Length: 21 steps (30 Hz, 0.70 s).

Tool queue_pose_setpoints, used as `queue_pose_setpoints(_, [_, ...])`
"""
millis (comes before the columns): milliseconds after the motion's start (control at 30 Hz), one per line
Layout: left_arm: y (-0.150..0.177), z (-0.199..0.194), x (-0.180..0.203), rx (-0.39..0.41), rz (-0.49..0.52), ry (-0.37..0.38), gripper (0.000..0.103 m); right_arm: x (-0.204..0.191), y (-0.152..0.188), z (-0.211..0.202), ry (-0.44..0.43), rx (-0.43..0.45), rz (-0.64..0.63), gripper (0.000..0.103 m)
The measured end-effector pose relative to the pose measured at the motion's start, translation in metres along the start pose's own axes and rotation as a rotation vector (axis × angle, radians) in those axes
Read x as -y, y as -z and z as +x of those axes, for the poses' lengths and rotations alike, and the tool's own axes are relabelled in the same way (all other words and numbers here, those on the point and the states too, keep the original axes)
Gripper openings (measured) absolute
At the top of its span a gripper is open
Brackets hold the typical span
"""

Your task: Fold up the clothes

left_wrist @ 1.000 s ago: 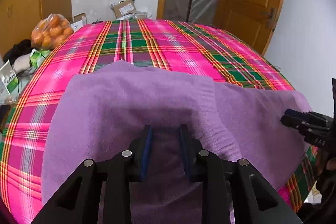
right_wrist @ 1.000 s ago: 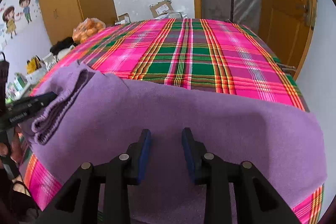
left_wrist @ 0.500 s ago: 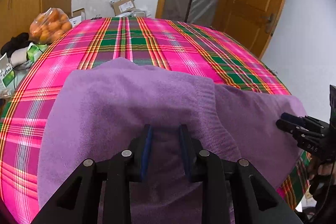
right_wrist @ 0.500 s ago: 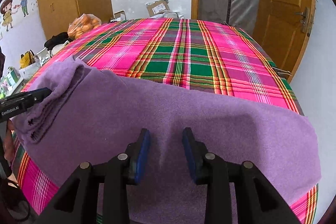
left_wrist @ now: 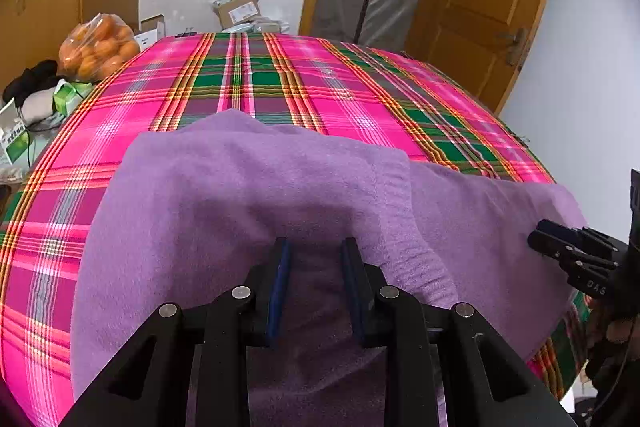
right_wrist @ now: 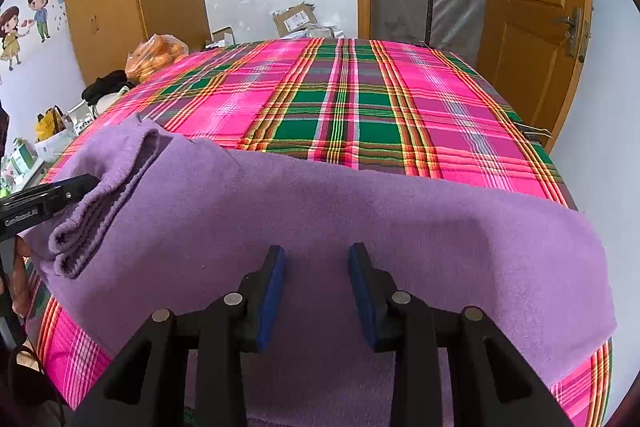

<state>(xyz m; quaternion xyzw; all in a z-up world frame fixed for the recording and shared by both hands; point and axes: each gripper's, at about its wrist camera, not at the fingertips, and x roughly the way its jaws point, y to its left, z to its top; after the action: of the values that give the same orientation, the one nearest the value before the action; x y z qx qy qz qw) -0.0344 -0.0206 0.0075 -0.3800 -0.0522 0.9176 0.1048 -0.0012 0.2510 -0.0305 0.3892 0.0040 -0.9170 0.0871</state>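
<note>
On the far left, at about 10 o'clock in the left wrist view, a clear plastic bag of orange fruits (left_wrist: 96,47) stands beside the bed, with small green and white cartons (left_wrist: 16,143) below it at 9 o'clock. The bed is covered by a pink and green plaid cloth (left_wrist: 248,79), which fills the middle of both views.

The soft purple fleece garment (left_wrist: 224,195) lies on the near edge of this cloth, from 8 o'clock to 4 o'clock in the left wrist view, and its lower part hangs over the edge toward the cameras. One end is folded over itself, and this doubled part, with two rolled hems, shows at 9 o'clock in the right wrist view (right_wrist: 104,187).

The left gripper (left_wrist: 314,267) is at 6 o'clock of its own view. Its blue-padded fingers stand apart, with purple fabric visible between them, but they are not pressed on it; the tool looks released.

The right gripper (right_wrist: 316,271) is at 6 o'clock of its own view, over the flat part of the garment. Its fingers are also spread, gripping nothing. In the left wrist view it appears at 4 o'clock, at the right end of the garment.

At 1 o'clock stands a brown wooden door (right_wrist: 532,7) with a metal handle.
</note>
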Motion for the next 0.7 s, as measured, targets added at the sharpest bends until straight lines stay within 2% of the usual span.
queue_pose_setpoints(233, [0.000,0.002,0.012,-0.003,0.066,-0.079,0.027,0.033,0.012,-0.018,-0.072,0.027,0.080,0.036])
queue_pose_setpoints(367, [-0.001,0.001,0.012,-0.002,0.064,-0.088,0.027,0.082,0.022,-0.031,-0.072,0.055,0.202,0.036])
queue_pose_setpoints(600, [-0.014,-0.005,0.014,0.017,-0.004,-0.057,0.027,0.185,0.037,-0.057,0.073,0.130,0.476,0.036])
queue_pose_setpoints(700, [-0.024,-0.001,0.032,0.044,0.029,-0.045,0.027,0.211,0.038,-0.062,0.033,0.167,0.567,0.039])
